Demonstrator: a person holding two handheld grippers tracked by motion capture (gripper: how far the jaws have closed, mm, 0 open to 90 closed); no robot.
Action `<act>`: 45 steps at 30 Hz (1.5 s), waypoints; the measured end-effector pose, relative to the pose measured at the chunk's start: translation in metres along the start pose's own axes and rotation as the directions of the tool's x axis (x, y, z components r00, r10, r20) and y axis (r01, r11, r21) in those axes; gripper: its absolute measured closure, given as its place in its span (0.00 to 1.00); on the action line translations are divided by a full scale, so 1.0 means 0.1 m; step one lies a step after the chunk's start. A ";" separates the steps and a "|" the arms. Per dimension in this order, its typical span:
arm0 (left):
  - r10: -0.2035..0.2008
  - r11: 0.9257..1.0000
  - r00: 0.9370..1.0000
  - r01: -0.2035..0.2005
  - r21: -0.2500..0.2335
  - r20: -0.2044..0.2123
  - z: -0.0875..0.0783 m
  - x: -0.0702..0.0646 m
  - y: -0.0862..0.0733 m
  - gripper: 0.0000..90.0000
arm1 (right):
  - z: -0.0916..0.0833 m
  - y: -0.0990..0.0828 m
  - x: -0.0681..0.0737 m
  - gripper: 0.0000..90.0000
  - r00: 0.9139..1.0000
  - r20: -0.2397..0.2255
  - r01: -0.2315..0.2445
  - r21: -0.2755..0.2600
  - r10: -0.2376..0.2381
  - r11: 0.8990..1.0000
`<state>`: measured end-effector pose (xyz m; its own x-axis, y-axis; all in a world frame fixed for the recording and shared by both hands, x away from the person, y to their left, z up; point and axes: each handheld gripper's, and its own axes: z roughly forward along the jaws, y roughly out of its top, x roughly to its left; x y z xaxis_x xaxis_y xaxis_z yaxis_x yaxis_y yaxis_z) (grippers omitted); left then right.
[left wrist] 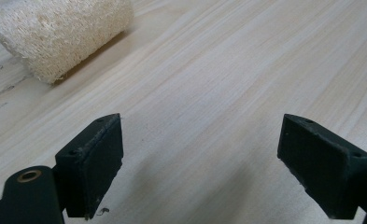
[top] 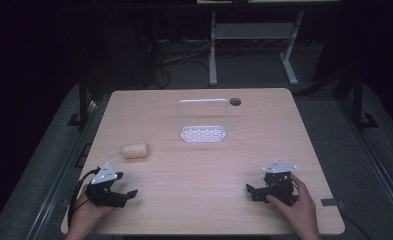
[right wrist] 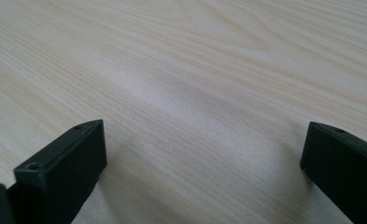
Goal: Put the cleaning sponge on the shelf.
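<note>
A pale, fibrous loofah sponge [top: 135,150] lies on its side on the left part of the wooden bench [top: 204,175], a short string trailing from its left end. In the left gripper view the same loofah sponge [left wrist: 59,35] sits at the upper left, its coarse woven surface plain to see, resting on the bench [left wrist: 228,84] ahead of the jaws and to their left, apart from both.

The left tongs [top: 126,196] rest near the bench's front left corner, just in front of the sponge and not touching it, held by the person's left hand [top: 86,217]. Its jaws stand wide apart with nothing between them but bare wood; in its own view the left tongs [left wrist: 200,163] frame an empty stretch of grain.

Well apart, near the front right corner, the right tongs [top: 251,191] lie low on the bench in the person's right hand [top: 296,207], pointing toward the middle. Its jaws are also spread wide and hold nothing; the right tongs [right wrist: 202,172] show only the bench [right wrist: 186,70] between them.

Toward the far middle of the bench stands a white rack [top: 203,122], a perforated base with a tall wire loop rising from it, well away from the sponge and both tongs. A small round cable hole [top: 235,101] sits just beyond its right side near the far edge.
</note>
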<state>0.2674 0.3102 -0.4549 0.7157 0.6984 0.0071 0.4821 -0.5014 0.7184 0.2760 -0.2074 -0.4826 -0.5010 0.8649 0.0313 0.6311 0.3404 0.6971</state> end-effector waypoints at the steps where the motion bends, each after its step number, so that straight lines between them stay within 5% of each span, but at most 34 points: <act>1: 0.002 1.000 1.000 -0.002 0.003 0.002 0.00 0.01 0.00 0.16 | 0.00 0.00 0.00 0.00 1.000 0.000 0.000 0.000 0.000 1.000; 31: 0.101 0.993 0.995 -0.102 0.058 0.020 -0.11 0.38 0.27 0.16 | 0.00 0.00 0.00 0.00 1.000 0.002 0.001 -0.001 -0.001 1.000; 45: 0.112 0.991 0.993 -0.114 0.073 0.026 -0.09 0.56 0.42 0.16 | 0.00 0.00 0.00 0.00 1.000 0.002 0.002 -0.001 -0.002 1.000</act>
<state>0.3230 0.3333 -0.4182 0.7784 0.6239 0.0695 0.4332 -0.6139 0.6599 0.2761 -0.2075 -0.4828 -0.5012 0.8649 0.0286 0.6294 0.3416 0.6980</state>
